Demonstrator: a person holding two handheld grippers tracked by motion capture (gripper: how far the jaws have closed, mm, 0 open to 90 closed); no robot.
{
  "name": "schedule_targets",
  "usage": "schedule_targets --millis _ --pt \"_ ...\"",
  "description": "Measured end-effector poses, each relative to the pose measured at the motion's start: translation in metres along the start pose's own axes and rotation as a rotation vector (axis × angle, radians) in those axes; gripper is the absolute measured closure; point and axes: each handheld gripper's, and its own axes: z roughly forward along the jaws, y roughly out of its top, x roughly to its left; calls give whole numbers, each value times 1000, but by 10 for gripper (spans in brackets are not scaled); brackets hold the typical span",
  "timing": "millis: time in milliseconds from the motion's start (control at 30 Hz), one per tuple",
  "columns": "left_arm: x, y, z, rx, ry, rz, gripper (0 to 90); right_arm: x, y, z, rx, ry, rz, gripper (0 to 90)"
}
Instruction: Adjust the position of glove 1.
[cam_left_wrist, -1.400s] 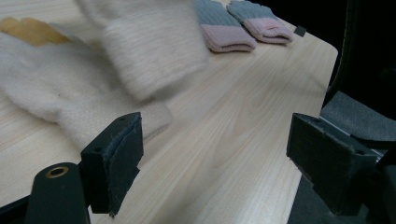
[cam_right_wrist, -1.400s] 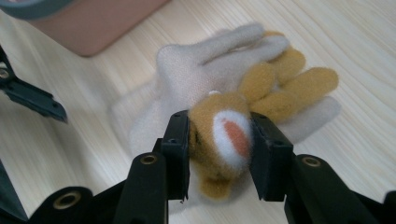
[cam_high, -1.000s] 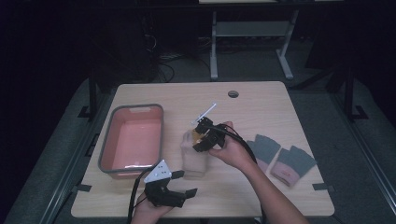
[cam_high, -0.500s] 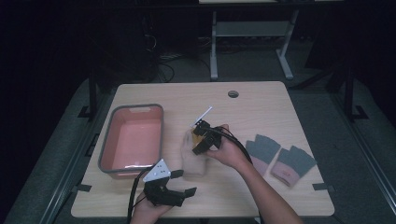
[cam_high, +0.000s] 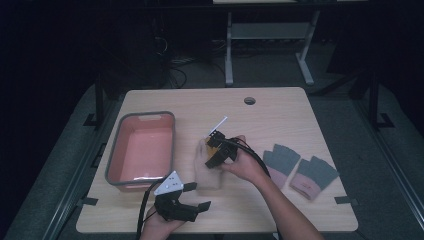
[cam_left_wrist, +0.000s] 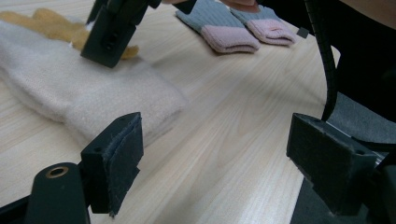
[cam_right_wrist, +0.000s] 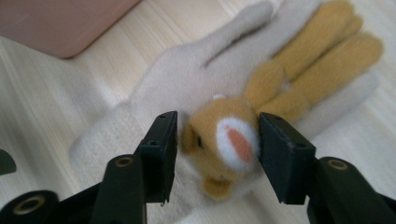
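Near the middle of the table (cam_high: 300, 105), the cream glove (cam_right_wrist: 154, 93) lies flat with its fingers pointing away from the person, and a small orange plush animal (cam_right_wrist: 229, 140) rests on top of it, its long ears stretched along the glove's fingers. The right gripper (cam_right_wrist: 215, 144) hangs straight over this pair with its jaws on either side of the plush head. They have just been opening, and a sliver of space shows at the left pad, so the grip looks released, or nearly so, rather than clenched; the toy seems to have been set down here so the glove serves as its bed. In the high view the right gripper (cam_high: 218, 150) tilts down onto the glove (cam_high: 207, 175) with the hand behind it.

The left gripper (cam_left_wrist: 219, 154) waits with its jaws wide apart and nothing between them, low at the near edge of the table and just beside the glove's cuff (cam_left_wrist: 154, 102), probably ready to steady or take the glove. A pink bin (cam_high: 142, 150) stands to the left, close enough to receive things. Two grey gloves with pink cuffs (cam_high: 300, 170) lie side by side to the right, well apart from the work, likely waiting their turn.
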Motion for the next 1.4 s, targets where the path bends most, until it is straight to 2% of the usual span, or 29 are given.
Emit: schedule_targets --millis 133,200,267,333,467,633,700,833,967,1400 --pt "-1 0 0 2 -1 -3 186 3 6 -5 -31 -17 -21 442" --pt "0 0 0 3 1 6 185 7 9 -8 -65 -18 -29 472" --pt "0 0 0 3 0 3 186 10 12 -7 -66 -29 -46 542" --pt "0 0 0 1 1 2 185 13 15 -3 -57 -13 -56 592" --pt "0 0 -1 0 2 -1 185 19 21 5 -47 -18 -85 585" --pt "0 0 -1 2 -1 -1 186 25 25 20 -2 -52 -129 571" --pt "1 0 -1 3 -1 -2 185 27 24 25 10 -78 -163 566" --pt "1 0 0 1 -5 -7 186 28 22 25 18 -96 -203 560" --pt "0 1 1 -1 -10 -8 186 27 18 23 22 -103 -230 558" --pt "-2 1 8 10 -17 -22 186 9 -3 10 27 -85 -225 543"
